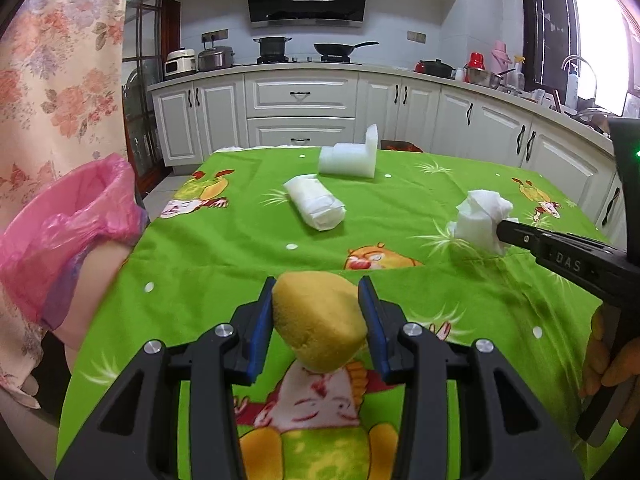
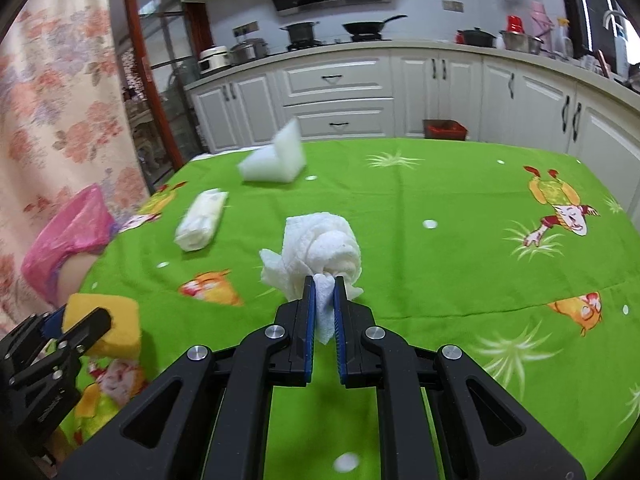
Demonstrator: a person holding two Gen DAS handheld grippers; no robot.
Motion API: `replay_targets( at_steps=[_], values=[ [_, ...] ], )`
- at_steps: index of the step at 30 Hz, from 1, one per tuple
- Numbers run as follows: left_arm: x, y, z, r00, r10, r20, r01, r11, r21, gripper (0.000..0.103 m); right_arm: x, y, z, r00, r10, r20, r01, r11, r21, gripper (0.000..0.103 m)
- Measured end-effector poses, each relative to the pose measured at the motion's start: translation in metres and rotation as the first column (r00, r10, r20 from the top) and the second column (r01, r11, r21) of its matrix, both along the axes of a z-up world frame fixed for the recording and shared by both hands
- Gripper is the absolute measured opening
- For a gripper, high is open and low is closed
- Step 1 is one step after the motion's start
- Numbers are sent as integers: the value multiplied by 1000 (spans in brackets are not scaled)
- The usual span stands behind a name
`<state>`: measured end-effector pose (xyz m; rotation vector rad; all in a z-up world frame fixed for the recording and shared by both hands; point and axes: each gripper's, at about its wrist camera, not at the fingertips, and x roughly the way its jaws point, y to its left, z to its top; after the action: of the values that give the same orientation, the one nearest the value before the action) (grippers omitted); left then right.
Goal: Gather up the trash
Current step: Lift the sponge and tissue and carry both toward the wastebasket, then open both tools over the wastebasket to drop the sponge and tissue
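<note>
Nearest to the pink-lined bin (image 1: 76, 224) at the desk's (image 1: 400, 208) left edge, the left gripper (image 1: 318, 300) hangs just above the green cloth with its jaws clenched on a yellow sponge (image 1: 320, 320). Farther to the right of the bin, the right gripper (image 2: 324, 280) has its jaws pinched tight on a tail of the crumpled white paper towel (image 2: 320, 248), held clear of the cloth. Beyond both, a rolled white wad (image 1: 316, 202) lies mid-desk, level with the bin. Farthest from the bin, near the desk's far edge, sits an L-shaped white foam block (image 1: 352, 156).
</note>
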<state>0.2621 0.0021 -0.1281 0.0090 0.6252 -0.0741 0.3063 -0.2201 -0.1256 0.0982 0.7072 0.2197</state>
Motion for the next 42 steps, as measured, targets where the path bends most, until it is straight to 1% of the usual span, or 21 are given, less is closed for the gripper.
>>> replay_targets(
  at_steps=[7,12,17,24,30,33,40,42],
  values=[
    [-11,15,-1,1000,25,-6,-25,999,-20,40,-22,23,0,997,73,-10,-73,997,6,11],
    [-20,28,2,999,45,3,-45,999,-31,40,-34,36,-1,993,115,-22,-115,993,2,11],
    [-33,43,10,997,73,26,-72,996,-49,40,-41,49,1,987,161,-28,-161,987,4,11],
    [-48,74,27,990,122,70,-117,991,-64,40,-51,85,10,964,263,-21,-263,965,12,11],
    [-59,111,39,976,194,100,-188,980,-70,40,-46,123,26,936,353,4,-353,935,34,11],
    [-63,130,49,965,232,122,-224,972,-77,40,-41,142,34,920,391,21,-392,919,35,11],
    [-59,179,86,927,314,203,-303,949,-85,40,-23,199,67,868,488,87,-494,868,58,11],
    [-52,196,94,916,336,219,-327,942,-78,40,-16,218,77,847,521,106,-528,847,64,11]
  ],
)
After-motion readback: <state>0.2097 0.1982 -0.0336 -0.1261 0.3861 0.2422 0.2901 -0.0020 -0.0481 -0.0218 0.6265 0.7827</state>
